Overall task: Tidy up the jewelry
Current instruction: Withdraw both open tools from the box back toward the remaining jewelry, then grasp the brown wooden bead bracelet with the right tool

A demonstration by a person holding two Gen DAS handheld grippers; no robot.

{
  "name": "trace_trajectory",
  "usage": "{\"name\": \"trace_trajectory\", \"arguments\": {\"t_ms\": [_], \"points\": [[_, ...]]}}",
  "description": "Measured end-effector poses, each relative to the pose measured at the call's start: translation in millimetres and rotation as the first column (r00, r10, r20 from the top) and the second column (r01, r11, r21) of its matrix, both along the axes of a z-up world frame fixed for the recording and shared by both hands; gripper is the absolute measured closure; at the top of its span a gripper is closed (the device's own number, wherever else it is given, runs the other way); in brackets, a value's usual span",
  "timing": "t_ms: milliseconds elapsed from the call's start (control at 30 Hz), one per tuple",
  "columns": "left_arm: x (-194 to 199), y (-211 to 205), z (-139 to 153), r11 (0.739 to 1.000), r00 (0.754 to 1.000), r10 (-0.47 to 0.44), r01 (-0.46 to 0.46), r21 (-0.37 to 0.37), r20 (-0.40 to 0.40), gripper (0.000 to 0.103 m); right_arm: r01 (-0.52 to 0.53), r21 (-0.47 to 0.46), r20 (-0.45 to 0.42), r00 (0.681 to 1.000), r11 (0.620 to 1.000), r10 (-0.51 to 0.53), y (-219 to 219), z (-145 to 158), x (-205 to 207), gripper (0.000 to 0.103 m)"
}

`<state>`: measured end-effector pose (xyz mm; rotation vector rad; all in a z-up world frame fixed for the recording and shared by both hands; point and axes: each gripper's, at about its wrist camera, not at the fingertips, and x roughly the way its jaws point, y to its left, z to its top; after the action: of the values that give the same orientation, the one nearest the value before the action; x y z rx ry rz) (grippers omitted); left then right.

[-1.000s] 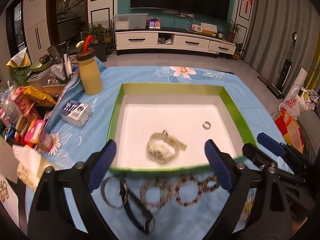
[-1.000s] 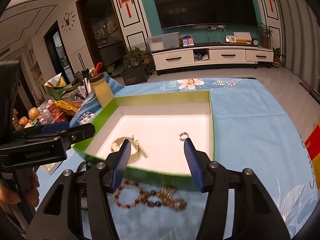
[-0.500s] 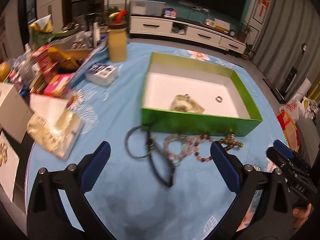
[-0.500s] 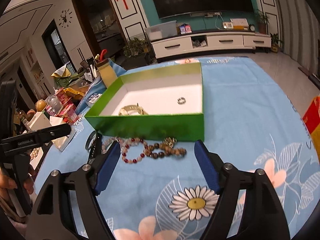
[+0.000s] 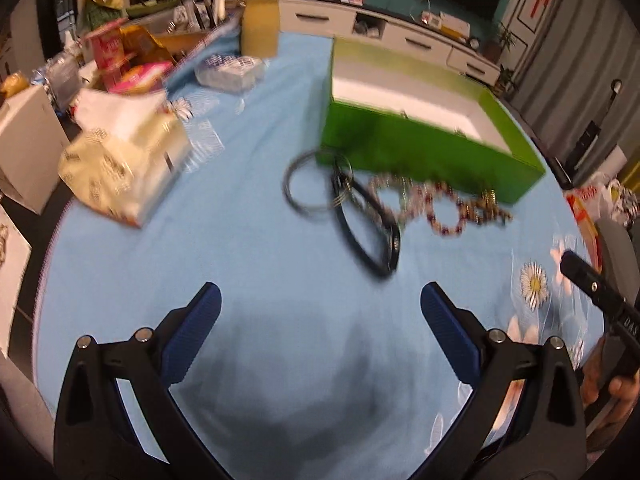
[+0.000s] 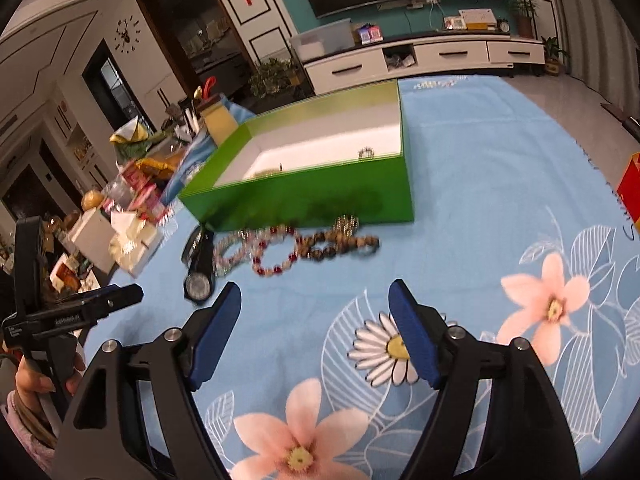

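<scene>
A green box (image 5: 432,152) (image 6: 316,196) with a white inside stands on the blue floral cloth. A small ring (image 6: 365,153) and part of a pale watch lie inside it. In front of the box lie a black watch (image 5: 368,232) (image 6: 199,276), a thin bangle (image 5: 308,184), red-and-clear bead bracelets (image 6: 272,252) (image 5: 440,212) and a dark bead bracelet (image 6: 340,244). My left gripper (image 5: 320,300) is open and empty, well back from the jewelry. My right gripper (image 6: 316,292) is open and empty, also short of the bracelets.
Snack packets, a tissue pack (image 5: 124,168) and a yellow bottle (image 5: 260,28) crowd the cloth's left side. The right gripper's body (image 5: 600,300) shows at the left wrist view's right edge. A TV cabinet (image 6: 420,60) stands beyond the table.
Both grippers have pulled back from over the box, toward the near edge of the cloth, so the jewelry now lies farther ahead. Both stay open and empty.
</scene>
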<state>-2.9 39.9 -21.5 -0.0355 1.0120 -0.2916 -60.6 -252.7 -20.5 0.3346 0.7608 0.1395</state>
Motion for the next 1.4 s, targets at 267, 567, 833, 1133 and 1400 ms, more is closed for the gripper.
{"name": "trace_trajectory", "arguments": {"t_ms": [267,567,833,1133,1400], "points": [[-5,-9,-10,0.999,0.999,-0.043,0.042,-0.026,-0.023,0.002,-0.031,-0.007,-0.024,0.999,0.999,0.031,7,-10,-1,0.026],[-2,-18,-17,0.996,0.996,-0.077,0.075,-0.047,-0.039,0.002,-0.065,-0.058,-0.026,0.998,0.996,0.064,18,-14,3,0.026],[3,-18,-22,0.995,0.996,-0.08,0.078,-0.06,-0.048,0.002,-0.041,-0.095,-0.034,0.999,0.995,0.038,12,-19,10,0.026],[11,-22,-23,0.992,0.995,-0.091,0.087,-0.086,-0.046,0.002,-0.033,-0.127,-0.039,0.999,0.991,0.028,1,-25,19,0.027],[16,-32,-16,0.989,0.993,-0.114,0.112,-0.1,-0.011,0.002,-0.088,-0.192,-0.031,0.996,0.977,0.083,2,-23,40,0.037]]}}
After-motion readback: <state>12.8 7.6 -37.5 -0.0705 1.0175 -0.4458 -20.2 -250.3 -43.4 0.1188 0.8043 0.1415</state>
